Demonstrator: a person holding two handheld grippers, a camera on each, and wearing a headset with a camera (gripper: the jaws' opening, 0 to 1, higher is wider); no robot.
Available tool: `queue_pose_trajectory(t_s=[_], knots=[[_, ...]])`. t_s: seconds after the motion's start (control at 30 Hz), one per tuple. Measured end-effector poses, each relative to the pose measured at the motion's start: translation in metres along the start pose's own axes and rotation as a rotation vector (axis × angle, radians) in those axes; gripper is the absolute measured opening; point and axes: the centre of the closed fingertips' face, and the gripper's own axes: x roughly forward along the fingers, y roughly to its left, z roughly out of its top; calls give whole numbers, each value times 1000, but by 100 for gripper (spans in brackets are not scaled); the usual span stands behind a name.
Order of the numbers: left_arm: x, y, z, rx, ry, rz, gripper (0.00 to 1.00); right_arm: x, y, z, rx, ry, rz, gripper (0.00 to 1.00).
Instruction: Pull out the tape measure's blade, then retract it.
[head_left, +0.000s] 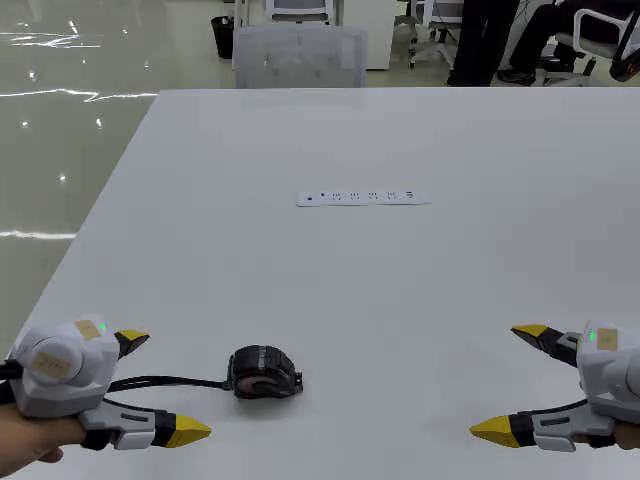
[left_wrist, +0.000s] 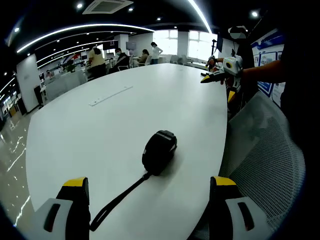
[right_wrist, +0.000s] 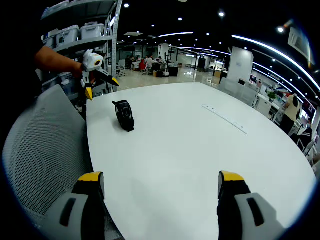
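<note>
A black tape measure (head_left: 264, 372) lies on the white table (head_left: 380, 280) near its front edge, with a black strap trailing left. Its blade is not drawn out. My left gripper (head_left: 165, 385) is open just left of it, yellow tips apart, the strap running between them. In the left gripper view the tape measure (left_wrist: 159, 150) sits a short way ahead of the open left gripper (left_wrist: 149, 187). My right gripper (head_left: 518, 380) is open at the front right, well away from it. In the right gripper view the tape measure (right_wrist: 124, 114) lies far off to the left of the right gripper (right_wrist: 161, 182).
A white power strip (head_left: 362, 197) is set flat in the table's middle. A grey mesh chair (head_left: 298, 57) stands at the far edge, and office chairs and a person's legs are beyond. The table edge runs just under both grippers.
</note>
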Motion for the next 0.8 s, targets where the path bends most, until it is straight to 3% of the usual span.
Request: queue_pose_trajectory(t_s=[0.1, 0.33, 0.43, 0.6, 0.8], knots=[[6, 2, 8, 48, 38, -18, 97, 7, 1, 7, -9, -1, 13, 97], [17, -3, 21, 155, 125, -122, 97, 20, -2, 21, -41, 2, 42, 99], [25, -3, 26, 192, 149, -138, 97, 25, -3, 26, -62, 0, 53, 100], [45, -2, 23, 276, 210, -149, 91, 40, -1, 27, -72, 5, 77, 100], [70, -20, 20, 282, 233, -209, 86, 58, 8, 27, -79, 15, 111, 100]])
